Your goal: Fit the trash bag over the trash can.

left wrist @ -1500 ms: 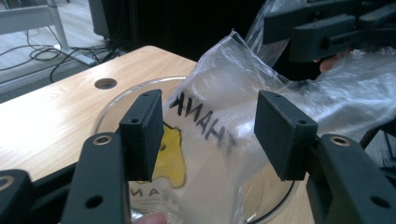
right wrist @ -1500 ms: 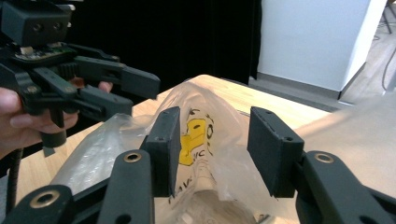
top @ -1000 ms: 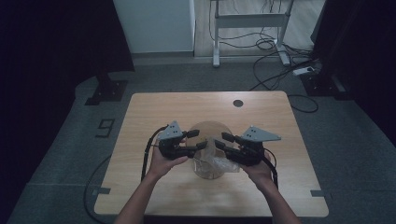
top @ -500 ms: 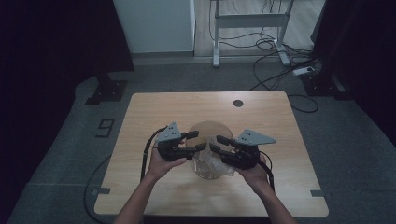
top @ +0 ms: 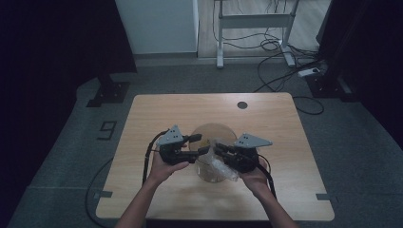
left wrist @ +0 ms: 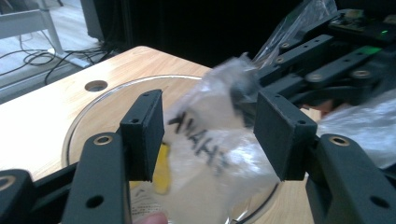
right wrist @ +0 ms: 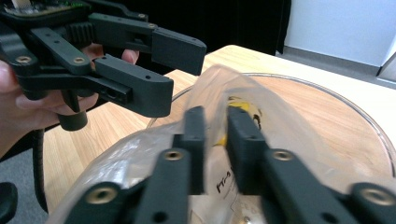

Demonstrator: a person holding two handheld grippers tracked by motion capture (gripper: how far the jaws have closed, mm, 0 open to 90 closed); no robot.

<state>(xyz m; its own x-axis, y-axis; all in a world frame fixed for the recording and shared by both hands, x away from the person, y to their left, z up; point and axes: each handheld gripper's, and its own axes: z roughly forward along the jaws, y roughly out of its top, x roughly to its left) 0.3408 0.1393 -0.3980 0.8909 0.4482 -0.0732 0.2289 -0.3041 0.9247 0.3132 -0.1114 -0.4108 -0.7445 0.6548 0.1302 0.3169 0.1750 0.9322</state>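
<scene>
A clear glass bowl (top: 212,127) stands on the table's near middle. A crumpled clear plastic bag (top: 222,167) with black lettering lies in it, something yellow (right wrist: 243,108) inside. My right gripper (top: 217,147) reaches in from the right; its jaws have just been closing and pinch the bag's upper film (right wrist: 140,154) between them. My left gripper (top: 201,145) faces it from the left, open, with the bag (left wrist: 210,140) between its spread jaws and untouched by the pads. In the left gripper view the right gripper (left wrist: 243,91) holds the bag's top.
The wooden table (top: 157,114) has a round cable hole (top: 242,105) at its far right. Beyond it are a white wall panel, a desk frame (top: 254,21) and cables on the grey floor. Dark curtains flank both sides.
The right gripper has edged left toward the bag's top over the bowl. The left gripper and hand have stayed where they were.
</scene>
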